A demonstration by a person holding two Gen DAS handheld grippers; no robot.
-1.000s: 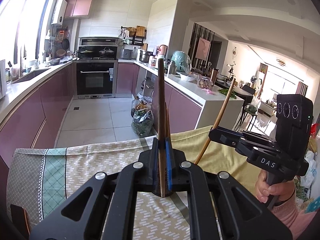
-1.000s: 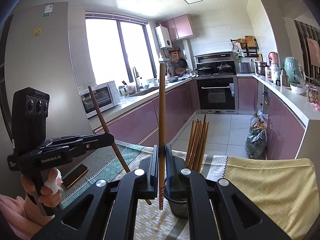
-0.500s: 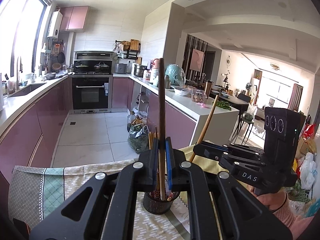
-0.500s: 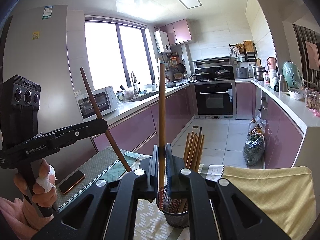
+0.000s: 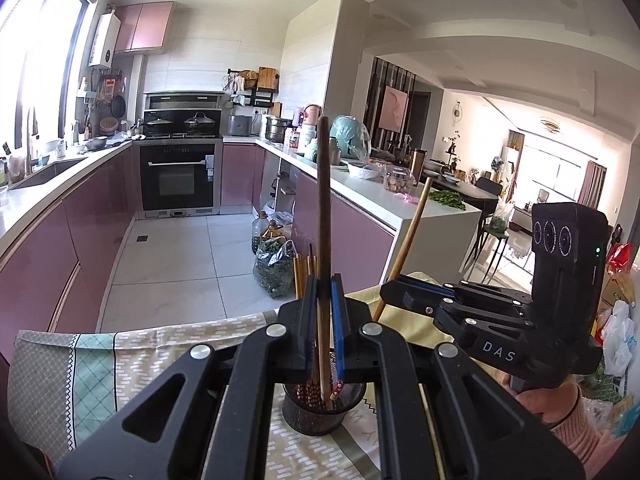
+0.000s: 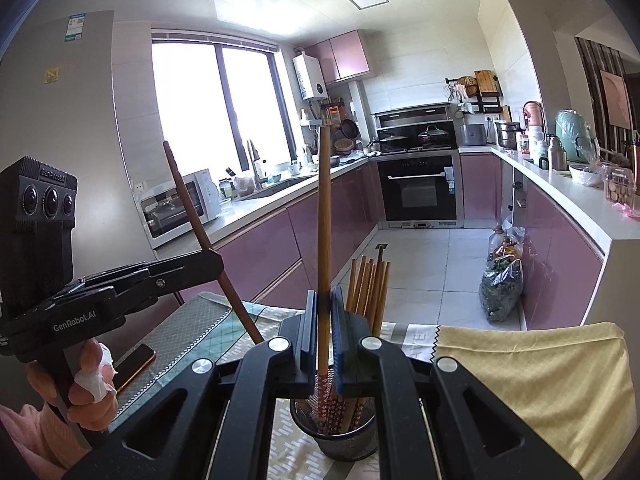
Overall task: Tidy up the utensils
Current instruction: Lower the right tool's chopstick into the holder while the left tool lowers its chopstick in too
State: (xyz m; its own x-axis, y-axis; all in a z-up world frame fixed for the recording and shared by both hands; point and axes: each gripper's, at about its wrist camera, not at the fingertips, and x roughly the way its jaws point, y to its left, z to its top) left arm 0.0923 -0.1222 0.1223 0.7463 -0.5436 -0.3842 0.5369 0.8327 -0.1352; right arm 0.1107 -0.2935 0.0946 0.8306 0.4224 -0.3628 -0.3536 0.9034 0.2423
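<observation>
Holding one chopstick in each gripper, I have both poised over the mesh cup (image 6: pixel 346 436) at the lower centre of either view. My left gripper (image 5: pixel 323 320) is clamped shut on a dark brown chopstick (image 5: pixel 323 216), which stands nearly upright with its pale tip reaching down into the cup's mouth. My right gripper (image 6: pixel 323 324) is likewise closed on a lighter wooden chopstick (image 6: pixel 324 220), whose patterned lower end sits at or just inside the rim; I cannot tell whether either tip touches the bottom. In the right view the left gripper appears at middle left, its chopstick slanting toward the upper left of the frame. A bundle of chopsticks (image 6: pixel 370 288) already stands in the cup, leaning toward its far side, so I judge much of the sorting done. What remains, as I read it, is to release these two into the cup. The cup rests on a patterned cloth (image 5: pixel 132 360), with a yellow cloth (image 6: pixel 532 376) at lower right and a phone (image 6: pixel 134 364) at lower left; no loose utensils show elsewhere on the cloths.
</observation>
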